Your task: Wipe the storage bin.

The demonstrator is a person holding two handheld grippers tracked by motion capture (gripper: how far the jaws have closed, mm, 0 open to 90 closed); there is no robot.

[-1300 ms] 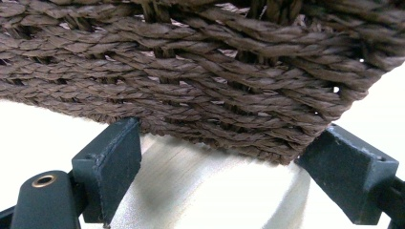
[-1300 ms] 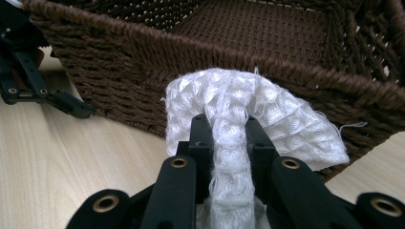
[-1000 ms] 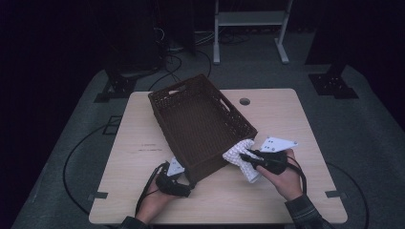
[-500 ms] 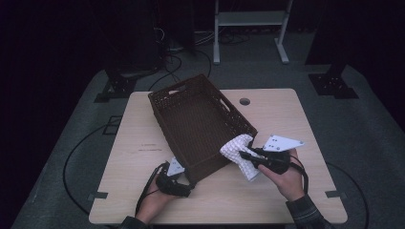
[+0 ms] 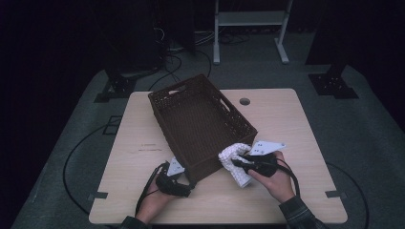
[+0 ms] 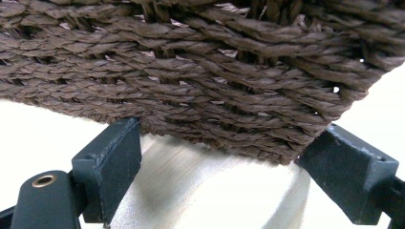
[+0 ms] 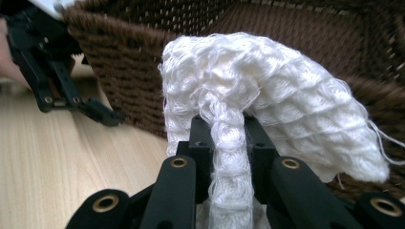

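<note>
A dark brown woven basket [image 5: 200, 126] stands slantwise on the wooden table [image 5: 286, 119]. My right gripper [image 5: 237, 163] is shut on a white waffle-knit cloth [image 5: 235, 162] just outside the basket's near right wall. In the right gripper view the cloth [image 7: 267, 95] bulges above the pinching jaws of that gripper [image 7: 228, 129], close against the basket [image 7: 124, 62]. My left gripper [image 5: 188, 179] lies low at the basket's near corner. Its jaws [image 6: 229, 148] stand wide, with the basket's corner [image 6: 215, 81] between the tips.
Bare tabletop lies left and right of the basket, with a round cable hole [image 5: 244, 101] at the back. A white shelf frame [image 5: 248, 28] and black stands rise from the dark floor behind. The left gripper [image 7: 57, 81] appears at the upper left of the right gripper view.
My right hand has sunk a little and edged toward the basket with the cloth still pinched. The left hand and the basket have stayed put.
</note>
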